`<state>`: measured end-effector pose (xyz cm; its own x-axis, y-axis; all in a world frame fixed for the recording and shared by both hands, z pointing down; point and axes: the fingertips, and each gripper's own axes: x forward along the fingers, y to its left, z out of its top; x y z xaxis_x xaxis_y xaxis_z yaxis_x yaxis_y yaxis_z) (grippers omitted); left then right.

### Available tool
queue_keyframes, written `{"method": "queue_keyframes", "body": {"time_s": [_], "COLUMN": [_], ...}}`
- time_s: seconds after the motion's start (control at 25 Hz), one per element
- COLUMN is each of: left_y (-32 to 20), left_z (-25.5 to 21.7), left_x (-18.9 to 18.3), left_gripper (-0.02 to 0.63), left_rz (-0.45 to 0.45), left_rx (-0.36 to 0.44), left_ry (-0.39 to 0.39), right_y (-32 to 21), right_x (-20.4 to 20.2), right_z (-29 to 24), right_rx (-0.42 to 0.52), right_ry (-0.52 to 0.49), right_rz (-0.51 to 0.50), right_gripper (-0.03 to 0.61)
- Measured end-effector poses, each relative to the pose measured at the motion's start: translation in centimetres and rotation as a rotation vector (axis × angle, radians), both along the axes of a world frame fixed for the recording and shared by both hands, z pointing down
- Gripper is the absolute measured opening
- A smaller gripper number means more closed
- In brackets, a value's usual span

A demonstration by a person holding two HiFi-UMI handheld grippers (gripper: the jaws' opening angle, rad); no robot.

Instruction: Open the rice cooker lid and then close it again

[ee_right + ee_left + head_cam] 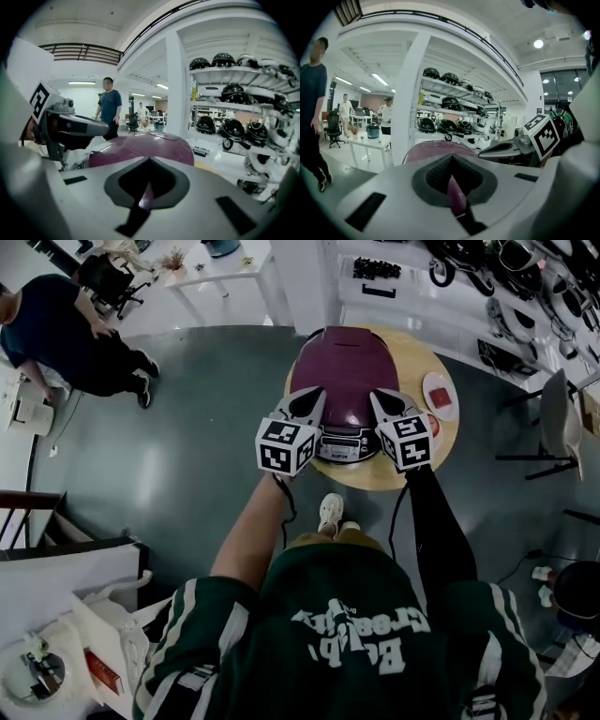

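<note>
Flanking the front of the rice cooker (343, 381), which sits on the round desk (441, 454) with its purple lid (339, 367) down, the left tongs (312, 399) and right tongs (380, 401) seem placed to reach the lid's front edge for opening. Both pairs are drawn together, clamping nothing; only a sliver of lid shows between them. The forearms reach forward and down, tips angled inward.

Our left gripper (453, 176) has its jaws closed to a slit. The purple rice cooker lid (433, 151) lies just beyond, our right gripper (501, 149) beside it, and helmet shelves (450, 110) behind.
</note>
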<state>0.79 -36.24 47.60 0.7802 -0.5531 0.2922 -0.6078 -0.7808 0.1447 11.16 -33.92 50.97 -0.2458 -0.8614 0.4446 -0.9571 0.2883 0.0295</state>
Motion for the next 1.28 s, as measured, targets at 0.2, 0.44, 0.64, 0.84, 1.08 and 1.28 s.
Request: {"method": "queue_keyframes", "body": {"time_s": [0.2, 0.44, 0.64, 0.84, 1.08, 1.28], "left_y": [0.1, 0.0, 0.2, 0.4, 0.5, 0.6], "left_z": [0.5, 0.6, 1.4, 1.7, 2.1, 2.4], "left_x": [-0.1, 0.2, 0.0, -0.2, -0.5, -0.4], "left_gripper": [-0.003, -0.003, -0.003, -0.003, -0.003, -0.003], "left_rz": [-0.009, -0.009, -0.013, -0.013, -0.016, 0.003], "left_rx": [-0.019, -0.027, -0.028, -0.035, -0.038, -0.015], "left_ry": [0.006, 0.012, -0.021, -0.03, -0.05, -0.088], "right_y": [0.1, 0.3, 0.3, 0.4, 0.8, 0.8], "right_x": [-0.1, -0.1, -0.2, -0.4, -0.7, -0.8], "right_z": [0.0, 0.0, 0.1, 0.1, 0.2, 0.1], "right_rx": [-0.005, 0.032, 0.038, 0.036, 0.035, 0.072], "right_ry": [-0.011, 0.016, 0.025, 0.04, 0.046, 0.101], "right_rz": [-0.005, -0.007, 0.005, 0.019, 0.034, 0.044], "right_gripper": [0.005, 0.003, 0.003, 0.003, 0.003, 0.003]}}
